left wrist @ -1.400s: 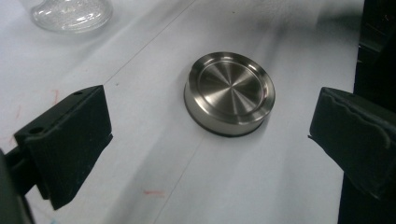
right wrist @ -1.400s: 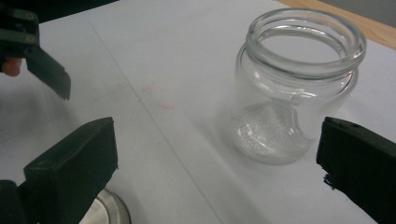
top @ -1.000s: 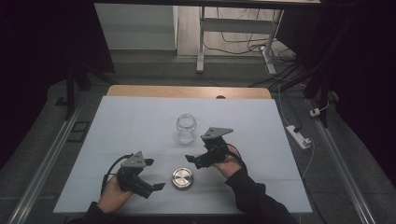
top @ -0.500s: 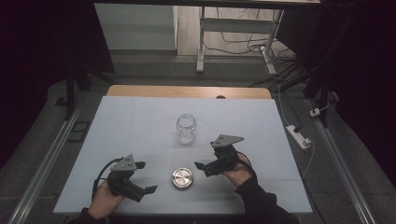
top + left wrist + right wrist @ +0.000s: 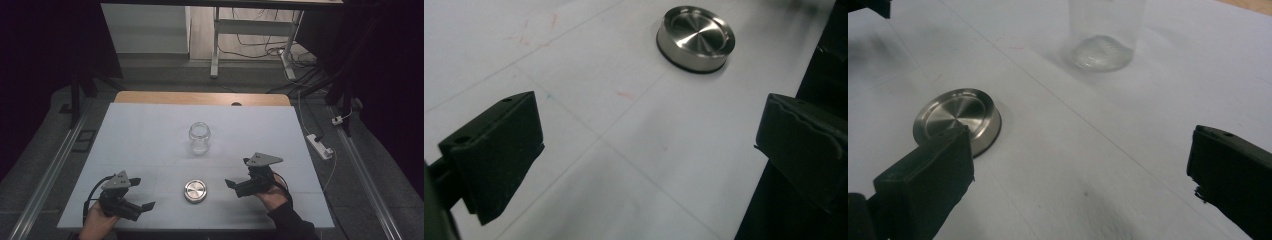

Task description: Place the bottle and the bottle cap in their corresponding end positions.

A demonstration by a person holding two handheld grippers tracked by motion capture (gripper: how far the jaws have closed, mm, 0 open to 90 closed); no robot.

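White desk has a glass jar upright and its metal lid nearer, between left gripper and right gripper, both fingers wide open, holding nothing

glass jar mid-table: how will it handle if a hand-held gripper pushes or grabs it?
The glass jar stands upright and open, with nothing visible inside, so it is probably light and may tip if pushed near the rim. Its smooth clear wall looks slippery and rigid; a hard squeeze could crack it. On its side, the round body would likely roll.
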